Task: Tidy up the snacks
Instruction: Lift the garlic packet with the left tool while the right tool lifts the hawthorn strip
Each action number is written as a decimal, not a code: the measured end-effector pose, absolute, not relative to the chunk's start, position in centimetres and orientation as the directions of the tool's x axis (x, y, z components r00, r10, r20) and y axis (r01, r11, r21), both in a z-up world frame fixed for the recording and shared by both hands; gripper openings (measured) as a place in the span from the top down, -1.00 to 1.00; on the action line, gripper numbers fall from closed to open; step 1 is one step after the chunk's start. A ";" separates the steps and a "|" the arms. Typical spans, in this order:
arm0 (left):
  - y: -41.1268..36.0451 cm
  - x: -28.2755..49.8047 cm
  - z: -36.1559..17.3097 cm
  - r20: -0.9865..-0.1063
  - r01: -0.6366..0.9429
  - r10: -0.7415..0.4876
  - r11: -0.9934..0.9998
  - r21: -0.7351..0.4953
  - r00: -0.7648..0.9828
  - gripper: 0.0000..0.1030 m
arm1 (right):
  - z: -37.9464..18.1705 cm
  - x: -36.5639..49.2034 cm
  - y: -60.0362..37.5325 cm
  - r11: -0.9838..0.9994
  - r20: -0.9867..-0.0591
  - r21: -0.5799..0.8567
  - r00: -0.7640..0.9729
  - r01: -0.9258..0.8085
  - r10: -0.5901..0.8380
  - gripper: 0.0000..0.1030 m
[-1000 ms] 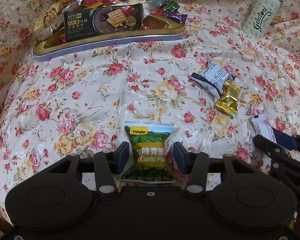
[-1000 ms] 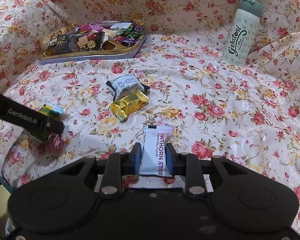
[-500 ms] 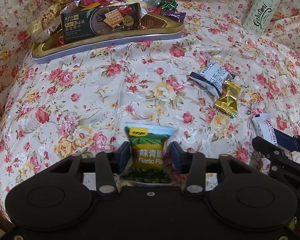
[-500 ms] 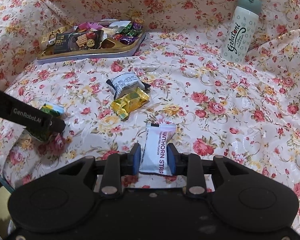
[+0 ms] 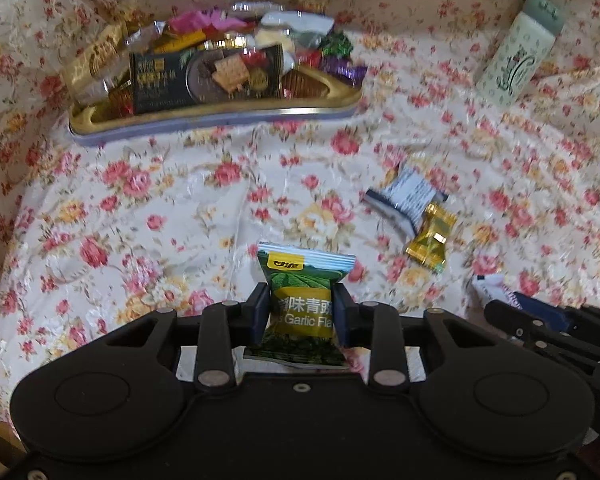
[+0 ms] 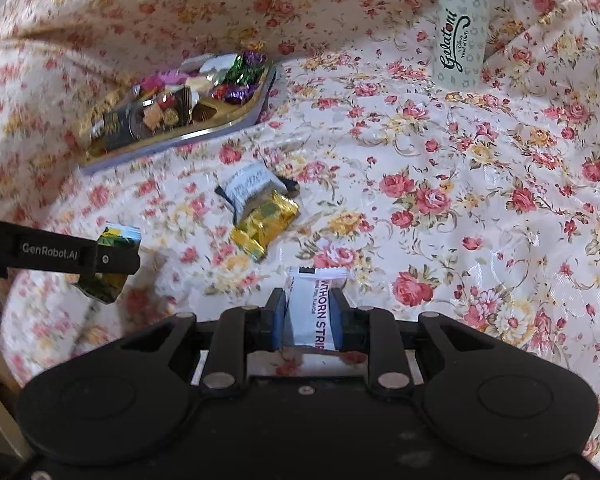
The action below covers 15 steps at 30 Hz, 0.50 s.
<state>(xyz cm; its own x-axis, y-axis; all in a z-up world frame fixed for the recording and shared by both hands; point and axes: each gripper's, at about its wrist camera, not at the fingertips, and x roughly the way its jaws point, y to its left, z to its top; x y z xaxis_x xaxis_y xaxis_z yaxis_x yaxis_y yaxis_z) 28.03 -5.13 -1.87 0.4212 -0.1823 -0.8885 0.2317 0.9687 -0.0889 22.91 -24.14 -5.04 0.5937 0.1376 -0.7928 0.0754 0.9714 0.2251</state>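
Soft, even indoor light fills both views, bright enough to wash the pale floral cloth (image 5: 180, 208) slightly, with faint sheen on its creases and only weak shadows under the packets. Motion blur smears the snack tray (image 5: 216, 120) and the bottle (image 5: 516, 56) in the left view, and the tray in the right view. Fisheye distortion bends the edges, and the corners darken.

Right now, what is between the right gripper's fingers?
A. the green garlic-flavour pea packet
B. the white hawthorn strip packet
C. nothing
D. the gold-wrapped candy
B: the right wrist view shows the right gripper closing on the white hawthorn strip packet, while the gold-wrapped candy lies on the floral cloth and the green pea packet sits in the left gripper.
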 end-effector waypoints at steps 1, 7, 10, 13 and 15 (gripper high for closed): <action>-5.1 28.0 -1.5 -0.886 0.230 -0.184 0.969 -0.091 0.425 0.20 | -4.8 22.9 -24.2 0.967 -0.792 0.240 0.592 0.080 0.147 0.52; -4.4 27.4 0.7 -0.877 0.237 -0.224 0.963 -0.130 0.425 0.20 | -3.0 22.1 -24.1 0.949 -0.775 0.308 0.597 0.066 0.210 0.52; -4.0 26.7 1.3 -0.880 0.240 -0.251 0.957 -0.163 0.403 0.20 | -2.2 21.4 -23.8 0.942 -0.766 0.330 0.597 0.050 0.237 0.52; -3.7 25.5 2.0 -0.881 0.251 -0.256 0.954 -0.164 0.398 0.20 | -1.3 20.4 -23.4 0.937 -0.758 0.347 0.598 0.031 0.261 0.52; -3.3 24.6 2.4 -0.881 0.257 -0.258 0.952 -0.163 0.397 0.20 | -0.7 19.7 -23.0 0.937 -0.755 0.350 0.597 0.017 0.271 0.52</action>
<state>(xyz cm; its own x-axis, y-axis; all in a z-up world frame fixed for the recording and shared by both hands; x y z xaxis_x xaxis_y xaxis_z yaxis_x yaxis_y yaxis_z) 24.62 -3.27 2.44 0.3972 -0.2581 -0.8807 0.2574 0.9524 -0.1630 19.75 -22.99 -0.71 0.5974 0.2712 -0.7547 0.0173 0.9365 0.3502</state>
